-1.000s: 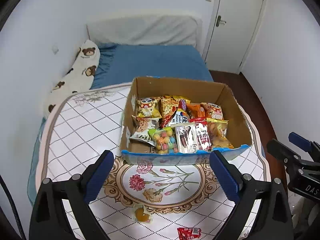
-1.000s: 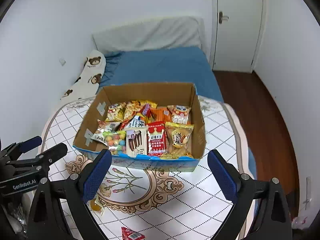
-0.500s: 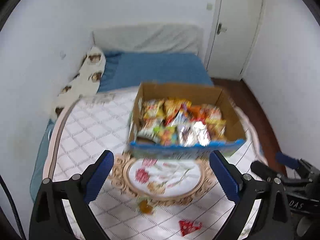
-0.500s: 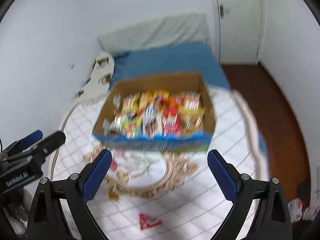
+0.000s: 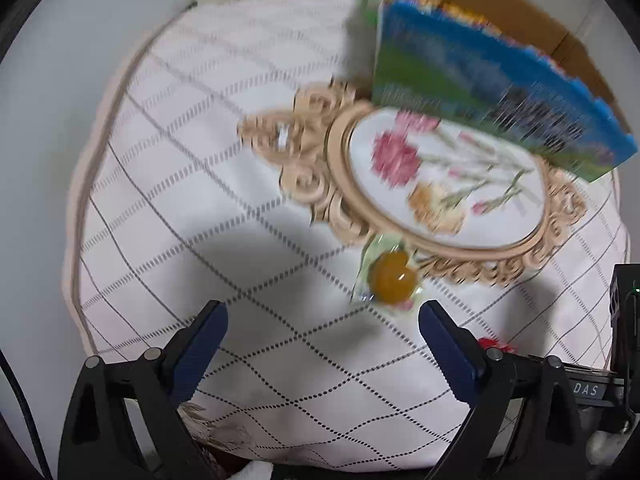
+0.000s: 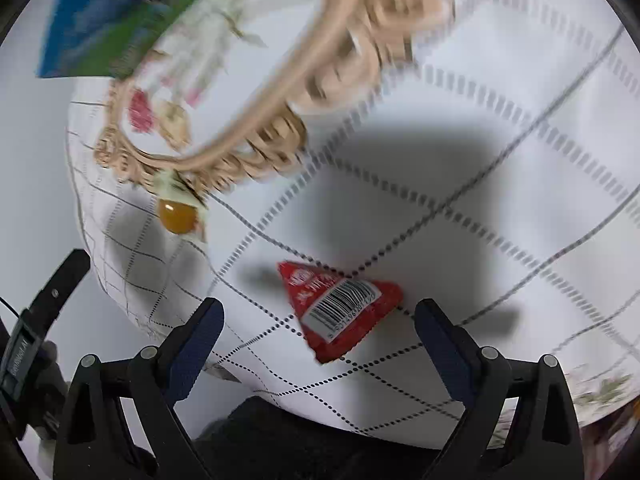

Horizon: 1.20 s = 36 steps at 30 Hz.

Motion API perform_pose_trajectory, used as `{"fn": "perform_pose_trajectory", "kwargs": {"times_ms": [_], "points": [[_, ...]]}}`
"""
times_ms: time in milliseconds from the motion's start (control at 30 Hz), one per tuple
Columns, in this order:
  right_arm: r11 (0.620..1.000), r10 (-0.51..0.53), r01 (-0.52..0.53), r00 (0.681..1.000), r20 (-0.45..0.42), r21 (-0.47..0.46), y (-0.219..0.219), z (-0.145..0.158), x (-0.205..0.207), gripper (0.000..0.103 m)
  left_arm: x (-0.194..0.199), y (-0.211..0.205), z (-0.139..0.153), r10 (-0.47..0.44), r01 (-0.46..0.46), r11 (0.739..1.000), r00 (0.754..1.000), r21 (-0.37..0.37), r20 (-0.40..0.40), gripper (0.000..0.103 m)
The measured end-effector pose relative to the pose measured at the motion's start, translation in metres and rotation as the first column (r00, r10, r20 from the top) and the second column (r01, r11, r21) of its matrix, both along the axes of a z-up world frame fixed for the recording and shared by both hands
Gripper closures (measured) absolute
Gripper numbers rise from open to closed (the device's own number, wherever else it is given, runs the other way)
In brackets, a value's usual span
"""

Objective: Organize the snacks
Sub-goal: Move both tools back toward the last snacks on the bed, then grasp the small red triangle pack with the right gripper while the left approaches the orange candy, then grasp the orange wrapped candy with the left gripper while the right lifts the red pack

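An orange jelly cup (image 5: 393, 282) in clear wrap lies on the white tablecloth, just ahead of my open, empty left gripper (image 5: 322, 334) and nearer its right finger. It also shows in the right wrist view (image 6: 177, 215), far left. A red triangular snack packet (image 6: 340, 308) with a barcode lies between the tips of my open, empty right gripper (image 6: 318, 326), not touched. A sliver of the red packet (image 5: 494, 344) shows behind the left gripper's right finger. The cardboard snack box (image 5: 492, 80) with a blue-green front stands at the upper right.
The round table's edge (image 5: 80, 216) curves along the left. An embroidered oval flower pattern (image 5: 444, 184) lies between the box and the jelly cup. The box front (image 6: 108, 28) shows at the upper left of the right wrist view. Both views are motion-blurred.
Both grippers have dropped down towards the table and tilted forward. The box has slid to the top of the views. The jelly cup and red packet now sit close at the fingertips.
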State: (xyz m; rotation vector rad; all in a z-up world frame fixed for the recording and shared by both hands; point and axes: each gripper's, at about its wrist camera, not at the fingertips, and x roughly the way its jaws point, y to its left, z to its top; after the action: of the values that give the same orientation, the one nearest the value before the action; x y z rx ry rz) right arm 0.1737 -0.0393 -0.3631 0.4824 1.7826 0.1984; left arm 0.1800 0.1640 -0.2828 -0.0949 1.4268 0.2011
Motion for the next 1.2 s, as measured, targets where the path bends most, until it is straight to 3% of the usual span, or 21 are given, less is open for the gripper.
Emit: {"fn": "perform_pose_trajectory", "kwargs": {"times_ms": [100,200,400,433,500,533,633,933,1200], "points": [[1.000,-0.003,0.005,0.999,0.047,-0.026,0.003,-0.003,-0.003,0.016,0.000,0.004,-0.019,0.017,-0.018,1.000,0.999,-0.021,-0.044,0.005],[0.998,0.013,-0.008,0.996,0.086,-0.055,0.006,0.000,-0.007,0.045,0.003,0.006,-0.035,0.025,-0.028,0.998,0.997,-0.052,-0.074,0.005],[0.994,0.073,-0.059,0.987,0.145,-0.096,0.018,0.009,-0.015,0.049,0.023,0.000,-0.059,0.005,-0.021,0.986,0.995,-0.165,-0.102,0.005],[0.993,0.075,-0.060,0.985,0.155,-0.100,0.019,0.011,-0.016,0.055,0.028,-0.003,-0.064,-0.004,-0.015,0.985,0.994,-0.173,-0.107,0.005],[0.992,0.082,-0.064,0.981,0.177,-0.107,0.023,0.017,-0.016,0.056,0.035,-0.009,-0.072,-0.023,0.001,0.981,0.993,-0.194,-0.113,0.006],[0.992,0.083,-0.063,0.979,0.184,-0.112,0.022,0.019,-0.015,0.056,0.038,-0.011,-0.077,-0.033,0.010,0.981,0.993,-0.194,-0.116,0.013],[0.990,0.090,-0.066,0.976,0.197,-0.126,0.024,0.023,-0.013,0.056,0.046,-0.023,-0.094,-0.074,0.043,0.977,0.987,-0.207,-0.140,0.045],[0.989,0.107,-0.088,0.982,0.154,-0.120,0.032,0.014,-0.001,0.052,0.036,-0.036,-0.102,-0.126,0.105,0.980,0.985,-0.168,-0.120,0.049],[0.991,0.108,-0.085,0.966,0.233,-0.108,0.029,0.031,-0.005,0.057,0.013,-0.046,-0.070,-0.124,0.097,0.974,0.985,-0.206,-0.121,0.049]]}}
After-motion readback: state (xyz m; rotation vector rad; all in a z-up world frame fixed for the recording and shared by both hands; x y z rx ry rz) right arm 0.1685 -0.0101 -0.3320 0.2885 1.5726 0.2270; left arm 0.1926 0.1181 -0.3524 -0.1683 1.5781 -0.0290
